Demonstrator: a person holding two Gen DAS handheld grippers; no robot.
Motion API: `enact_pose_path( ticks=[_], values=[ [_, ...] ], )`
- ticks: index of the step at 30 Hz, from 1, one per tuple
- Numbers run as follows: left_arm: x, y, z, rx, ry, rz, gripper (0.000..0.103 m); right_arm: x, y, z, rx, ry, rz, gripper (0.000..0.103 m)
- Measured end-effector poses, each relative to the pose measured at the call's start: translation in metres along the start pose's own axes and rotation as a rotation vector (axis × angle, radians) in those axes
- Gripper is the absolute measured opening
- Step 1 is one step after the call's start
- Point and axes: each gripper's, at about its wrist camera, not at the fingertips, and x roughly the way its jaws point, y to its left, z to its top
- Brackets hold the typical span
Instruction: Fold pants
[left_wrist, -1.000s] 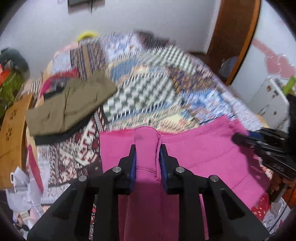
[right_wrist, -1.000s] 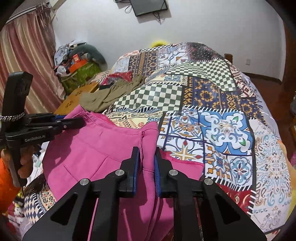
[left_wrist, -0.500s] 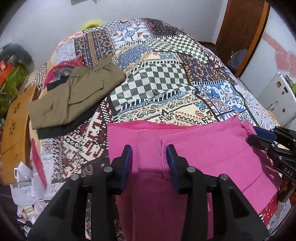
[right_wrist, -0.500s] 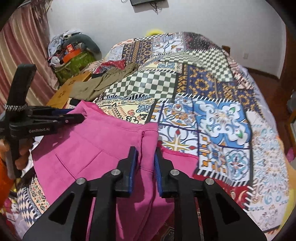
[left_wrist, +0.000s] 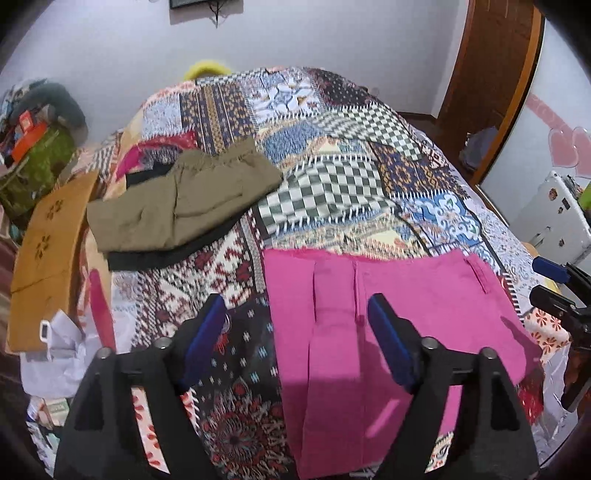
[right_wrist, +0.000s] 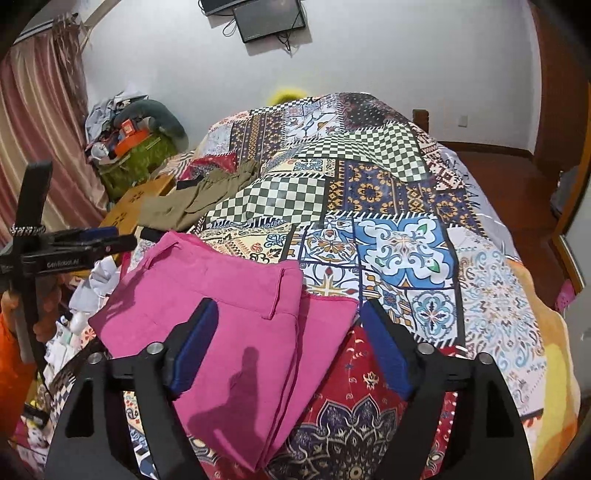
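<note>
The pink pants (left_wrist: 388, 306) lie flat on the patchwork bedspread (left_wrist: 332, 184) near its front edge, waistband toward the far side. My left gripper (left_wrist: 295, 332) is open and empty, raised just above the pants' left part. My right gripper (right_wrist: 286, 336) is open and empty above the pants (right_wrist: 229, 314) at their right corner. The right gripper's open tips also show at the right edge of the left wrist view (left_wrist: 554, 284). The left gripper shows at the left of the right wrist view (right_wrist: 88, 240).
Folded olive pants (left_wrist: 177, 203) rest on a black garment (left_wrist: 155, 258) at the bed's left side. A brown cardboard panel (left_wrist: 48, 251) and crumpled white paper (left_wrist: 62, 354) lie left of the bed. A wooden door (left_wrist: 491, 74) stands right.
Both grippers were shut on the pink waistband a second ago. They have opened, let the pants drop flat on the bed, and drawn back and up.
</note>
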Motion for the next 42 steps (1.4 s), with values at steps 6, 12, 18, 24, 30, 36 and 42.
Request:
enact_pose_path(
  ticks=[6, 12, 18, 24, 30, 36, 42],
  values=[
    [0.026, -0.001, -0.024, -0.015, 0.117, -0.027, 0.081, 0.011, -0.002, -0.015, 0.037, 0.072, 0.017, 0.079],
    [0.036, 0.005, -0.025, -0.076, 0.140, -0.074, 0.082, 0.033, -0.013, -0.032, 0.125, 0.162, 0.059, 0.079],
    [0.038, 0.011, -0.024, -0.115, 0.151, -0.226, 0.050, 0.043, -0.009, -0.031, 0.130, 0.159, 0.070, 0.067],
    [0.031, 0.004, -0.024, -0.112, 0.116, -0.211, 0.033, 0.044, 0.001, -0.029, 0.113, 0.130, 0.072, 0.040],
    [0.005, -0.007, -0.020, -0.072, 0.028, -0.148, 0.021, 0.045, 0.002, -0.022, 0.107, 0.132, 0.085, 0.018],
    [-0.017, -0.006, -0.011, -0.059, -0.042, -0.085, 0.018, 0.036, 0.015, 0.000, 0.034, 0.097, 0.097, 0.012],
    [-0.040, 0.016, 0.006, -0.063, -0.137, 0.000, 0.018, 0.040, 0.038, 0.035, -0.025, 0.038, 0.118, 0.012]
  ],
)
